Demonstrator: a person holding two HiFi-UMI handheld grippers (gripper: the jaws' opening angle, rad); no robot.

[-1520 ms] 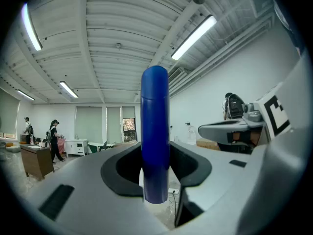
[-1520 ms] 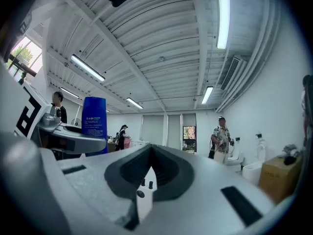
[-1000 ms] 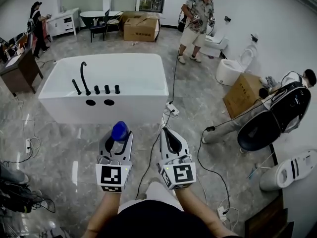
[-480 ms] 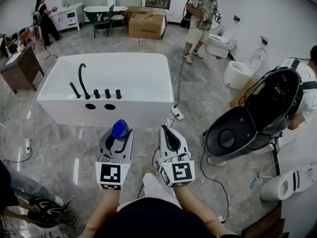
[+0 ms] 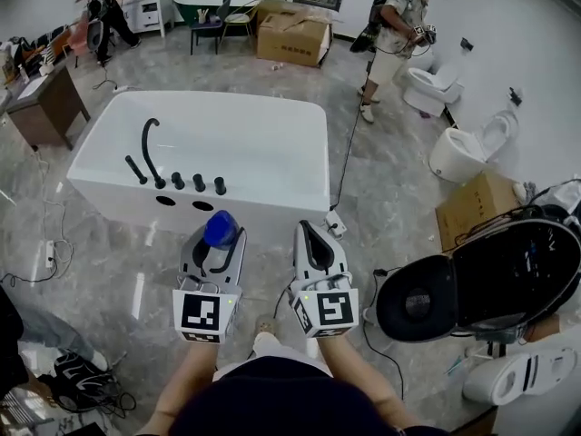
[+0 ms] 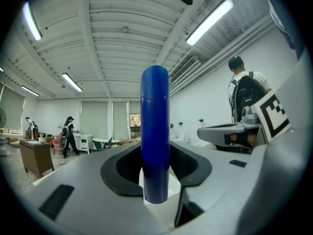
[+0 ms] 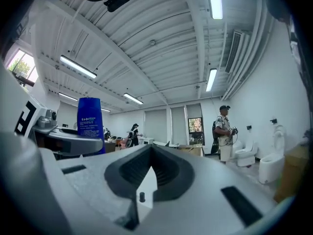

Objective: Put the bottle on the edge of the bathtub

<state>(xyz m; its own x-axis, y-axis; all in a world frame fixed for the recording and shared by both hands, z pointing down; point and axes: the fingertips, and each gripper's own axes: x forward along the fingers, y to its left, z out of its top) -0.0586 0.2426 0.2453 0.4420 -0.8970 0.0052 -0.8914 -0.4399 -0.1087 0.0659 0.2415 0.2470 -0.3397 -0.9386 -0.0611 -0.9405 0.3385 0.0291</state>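
A blue bottle stands upright between the jaws of my left gripper, which is shut on it. In the left gripper view the bottle rises straight up from the dark pads. My right gripper is beside it, empty, its jaws together. From the right gripper view the bottle shows at the left. The white bathtub lies just ahead of both grippers. A black faucet and knobs sit on its near rim.
A cable runs over the marble floor to a power strip right of the tub. A large black shell, a cardboard box and toilets are at the right. A person stands at the back, a desk at the left.
The view has shifted, so the tub sits closer and more central. The black shell at the right has moved lower. Both grippers keep their pose, the bottle still held.
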